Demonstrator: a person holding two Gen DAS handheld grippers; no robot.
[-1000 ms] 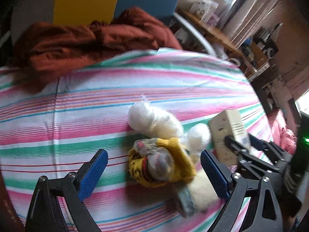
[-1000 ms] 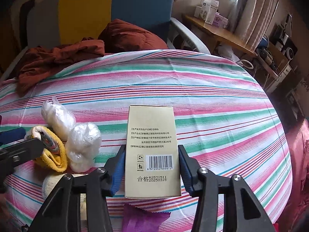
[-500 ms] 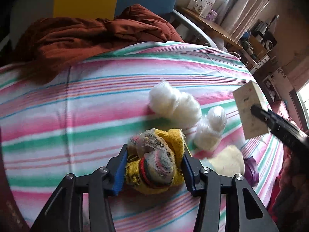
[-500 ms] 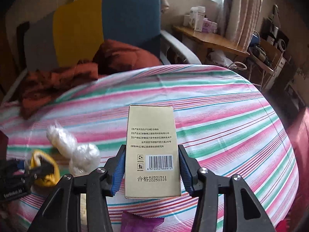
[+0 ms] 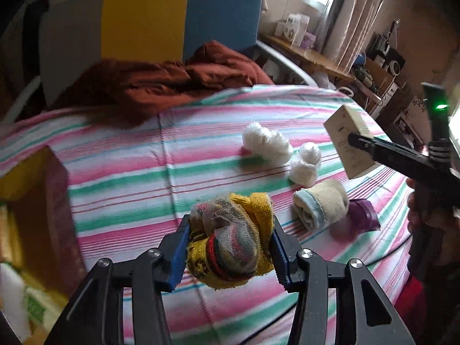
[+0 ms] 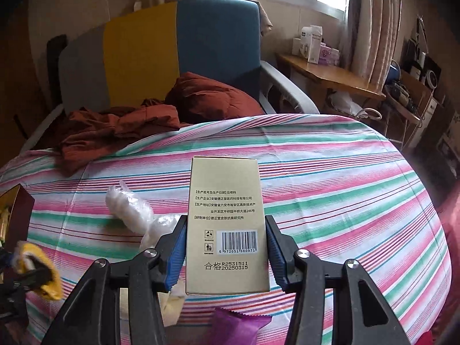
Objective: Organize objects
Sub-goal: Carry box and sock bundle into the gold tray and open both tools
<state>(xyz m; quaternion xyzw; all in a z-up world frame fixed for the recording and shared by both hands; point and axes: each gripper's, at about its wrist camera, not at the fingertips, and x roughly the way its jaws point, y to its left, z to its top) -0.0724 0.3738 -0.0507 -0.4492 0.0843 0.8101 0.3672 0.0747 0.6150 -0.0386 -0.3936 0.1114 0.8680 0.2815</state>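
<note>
Nearest to me, my left gripper (image 5: 230, 251) is clamped on a yellow cloth bundle (image 5: 230, 238) wrapped in mesh; its jaws closed within the last second, and now both blue pads press its sides, the bundle lifted clear of the striped bedsheet (image 5: 143, 172). The bundle is roundish, so I cannot give it a clear long axis. My right gripper (image 6: 225, 251) is clenched on a tan carton (image 6: 225, 224), pads against its two long edges near the barcode end; the carton's long axis runs straight out along the fingers, printed face up toward the camera, held above the sheet. Just beyond the left tool lie a rolled cream towel (image 5: 319, 204) and a purple packet (image 5: 363, 214) touching it. Farther out sit two white plastic-wrapped wads (image 5: 267, 142), side by side. At the left edge is a dark red box (image 5: 43, 201), blurred. Farthest, a rust-coloured blanket (image 5: 161, 83) is heaped against the headboard (image 5: 143, 17).
</note>
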